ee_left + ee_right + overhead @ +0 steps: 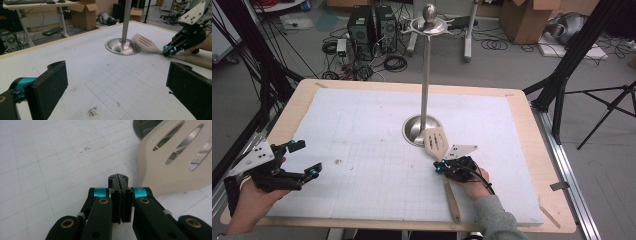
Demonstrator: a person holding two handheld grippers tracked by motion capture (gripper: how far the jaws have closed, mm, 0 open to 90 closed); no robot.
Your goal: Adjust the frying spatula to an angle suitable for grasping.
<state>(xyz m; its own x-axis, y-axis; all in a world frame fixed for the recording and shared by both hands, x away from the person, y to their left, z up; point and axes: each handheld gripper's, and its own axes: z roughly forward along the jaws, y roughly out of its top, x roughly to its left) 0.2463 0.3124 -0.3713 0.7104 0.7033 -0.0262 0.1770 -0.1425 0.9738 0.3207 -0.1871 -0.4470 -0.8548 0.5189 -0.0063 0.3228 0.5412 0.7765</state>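
A pale wooden slotted spatula [436, 142] lies on the white gridded mat [362, 125], its head resting against the round base of a metal stand [415, 131] and its handle pointing to the near edge. My right gripper [439, 167] sits low over the spatula's neck, jaws pressed together with nothing between them; in the right gripper view the closed tips [118, 178] lie just left of the spatula head [170, 170]. My left gripper [307, 159] hovers at the mat's left edge, jaws wide apart and empty [117, 87]. From there the right gripper [169, 51] and spatula [147, 43] show far off.
The stand's tall pole rises from its base [120, 46] to a dish with a ball on top [429, 15]. A small dirt smudge [93, 112] marks the mat near the left gripper. Boxes, cables and tripod legs lie on the floor beyond the table.
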